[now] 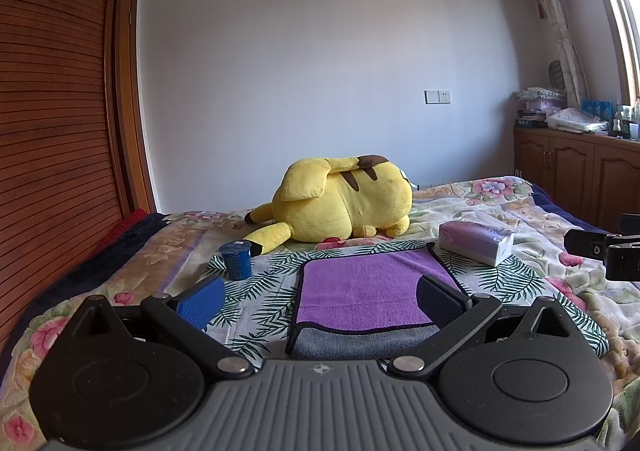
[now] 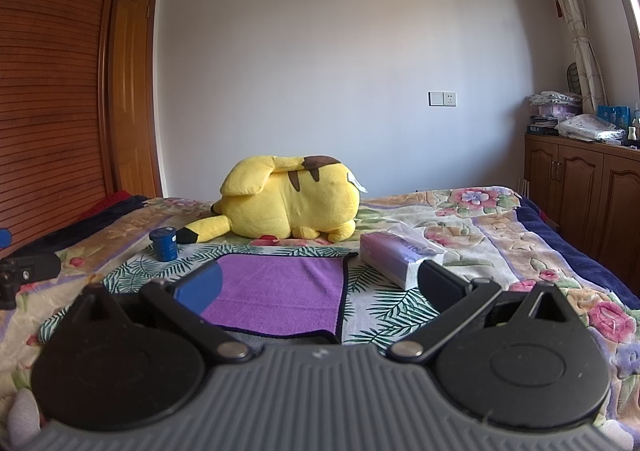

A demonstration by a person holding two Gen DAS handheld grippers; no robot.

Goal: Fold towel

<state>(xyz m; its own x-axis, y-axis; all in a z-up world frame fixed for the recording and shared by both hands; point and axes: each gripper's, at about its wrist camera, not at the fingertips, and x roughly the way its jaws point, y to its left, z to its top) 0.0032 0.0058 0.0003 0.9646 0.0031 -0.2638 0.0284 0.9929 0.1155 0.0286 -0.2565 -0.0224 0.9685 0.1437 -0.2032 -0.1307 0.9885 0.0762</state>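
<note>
Floral bed (image 1: 500,211), purple towel (image 1: 360,291) – white wall (image 1: 300,51)

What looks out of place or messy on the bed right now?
The purple towel is not lying evenly: its near edge is turned over, showing a grey strip. The plush toy lies tipped on its side. Nothing looks spilled or damaged.

Yellow plush toy (image 1: 344,203), blue cup (image 1: 236,260) and tissue pack (image 1: 474,242) on a floral bedspread (image 1: 532,211)
</note>
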